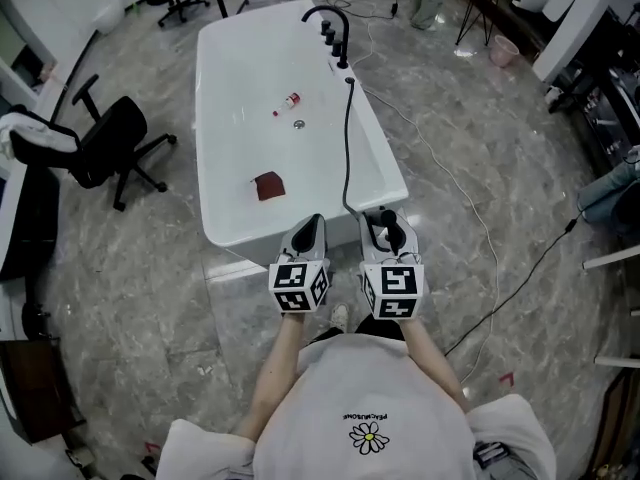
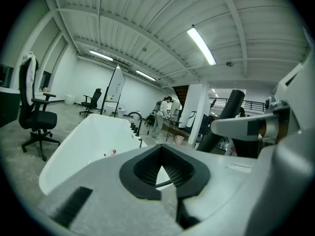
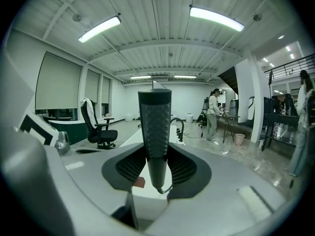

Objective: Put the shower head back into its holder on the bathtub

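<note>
The white bathtub point(image 1: 212, 158) lies ahead of me, with its black faucet set point(image 1: 331, 26) on the far right rim. A black hose point(image 1: 348, 138) runs from there along the right rim to the black shower head point(image 1: 395, 234). My right gripper point(image 1: 386, 220) is shut on the shower head's handle point(image 3: 155, 132), which stands upright between the pads. My left gripper point(image 1: 310, 228) hovers beside it at the tub's near end, shut and empty point(image 2: 162, 170). The left gripper view shows the tub point(image 2: 83, 139), the faucet point(image 2: 137, 120) and the held shower head point(image 2: 227, 116) to the right.
Inside the tub lie a small red-and-white bottle point(image 1: 288, 102) and a dark red cloth point(image 1: 268, 185). A black office chair point(image 1: 108, 146) stands to the left. Cables point(image 1: 470, 218) trail over the marble floor on the right. A person point(image 3: 213, 113) stands far back by a table.
</note>
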A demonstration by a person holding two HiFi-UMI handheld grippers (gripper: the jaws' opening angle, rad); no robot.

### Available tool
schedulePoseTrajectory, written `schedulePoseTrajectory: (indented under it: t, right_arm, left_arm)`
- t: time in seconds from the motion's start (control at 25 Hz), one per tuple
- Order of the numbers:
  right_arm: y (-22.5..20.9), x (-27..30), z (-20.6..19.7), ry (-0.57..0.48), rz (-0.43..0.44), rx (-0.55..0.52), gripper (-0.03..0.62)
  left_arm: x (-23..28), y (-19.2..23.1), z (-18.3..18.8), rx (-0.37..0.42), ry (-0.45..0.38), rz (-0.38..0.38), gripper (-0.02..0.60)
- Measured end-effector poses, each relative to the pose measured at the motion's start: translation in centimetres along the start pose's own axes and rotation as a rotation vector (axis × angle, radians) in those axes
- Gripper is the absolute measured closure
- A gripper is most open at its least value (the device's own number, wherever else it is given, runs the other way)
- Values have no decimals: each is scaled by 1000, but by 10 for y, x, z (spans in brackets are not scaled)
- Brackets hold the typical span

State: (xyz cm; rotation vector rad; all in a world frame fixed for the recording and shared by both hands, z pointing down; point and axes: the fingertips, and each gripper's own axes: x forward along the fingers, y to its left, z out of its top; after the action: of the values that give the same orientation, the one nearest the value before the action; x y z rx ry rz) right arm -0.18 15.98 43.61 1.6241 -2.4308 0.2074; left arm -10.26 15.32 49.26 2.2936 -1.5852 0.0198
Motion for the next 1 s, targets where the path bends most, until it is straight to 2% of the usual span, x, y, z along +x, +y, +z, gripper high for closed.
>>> schedulePoseTrajectory:
  t: [0.2,0.32,0.52,0.84,1.0]
  right_arm:
    - [-8,24,18,-18,-4,-11,454]
    - [-19,43,15,-3,-2,-8,454]
    - [-42,87,16,14,26,10,454]
    - [-94,173,44,11,110,13,454]
    - [-119,207,48,9,124,29,454]
  left_arm:
    - [26,8,-13,-55,35,2,583]
    - [41,11,-15,-58,48,5,583]
    - [82,31,-6,-73,36,60,583]
    - [189,44,23,-28,12,139,583]
    - [229,40,26,-22,13,124,583]
